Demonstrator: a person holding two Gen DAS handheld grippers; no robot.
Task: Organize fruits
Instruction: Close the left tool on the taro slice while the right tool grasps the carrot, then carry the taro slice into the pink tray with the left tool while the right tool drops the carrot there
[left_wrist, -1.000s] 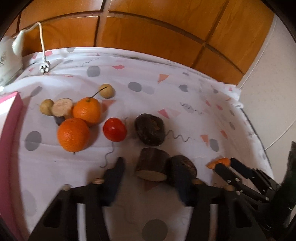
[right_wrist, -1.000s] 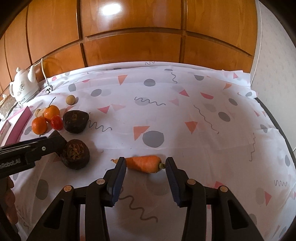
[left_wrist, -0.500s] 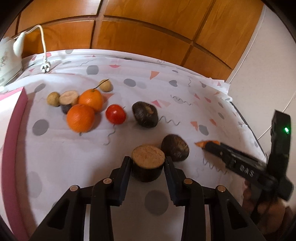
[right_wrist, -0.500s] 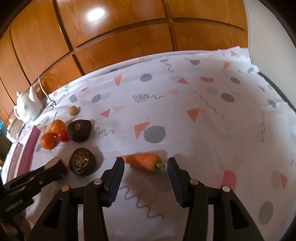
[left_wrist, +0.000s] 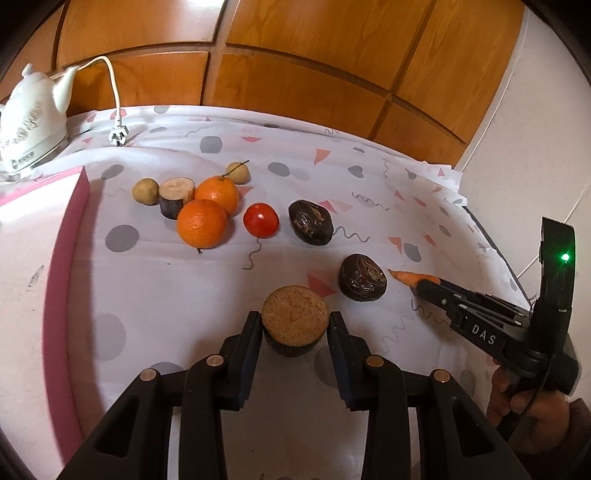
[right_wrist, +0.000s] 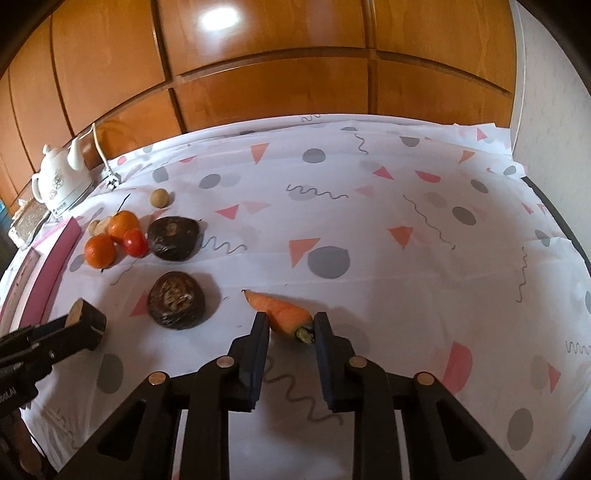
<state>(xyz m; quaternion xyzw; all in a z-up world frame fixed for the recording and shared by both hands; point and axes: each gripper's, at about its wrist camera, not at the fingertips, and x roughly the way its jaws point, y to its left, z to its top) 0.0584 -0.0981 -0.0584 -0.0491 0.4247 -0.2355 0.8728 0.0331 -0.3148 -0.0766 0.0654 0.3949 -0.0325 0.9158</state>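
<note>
My left gripper (left_wrist: 295, 334) is shut on a dark-skinned root chunk (left_wrist: 295, 321) with a tan cut face, held just above the patterned cloth; in the right wrist view the same chunk (right_wrist: 86, 321) sits at the far left. My right gripper (right_wrist: 288, 326) has its jaws closing onto the thick end of a carrot (right_wrist: 280, 310), and the pads press on it. The carrot's tip (left_wrist: 404, 276) pokes out of the right gripper (left_wrist: 428, 286) beside a dark round root (left_wrist: 362, 282). Farther back lie two oranges (left_wrist: 202, 223), a tomato (left_wrist: 260, 219) and another dark root (left_wrist: 310, 221).
A second cut chunk (left_wrist: 176, 194) and two small tan fruits (left_wrist: 146, 191) lie behind the oranges. A pink-edged box (left_wrist: 37, 258) runs along the left. A white kettle (left_wrist: 29, 125) and its plug (left_wrist: 118, 136) stand at the back left. Wooden panels back the table.
The left gripper closed on the cut chunk and drew it away from the dark root beside it. The right jaws, open around the carrot before, have narrowed onto its thick end.
</note>
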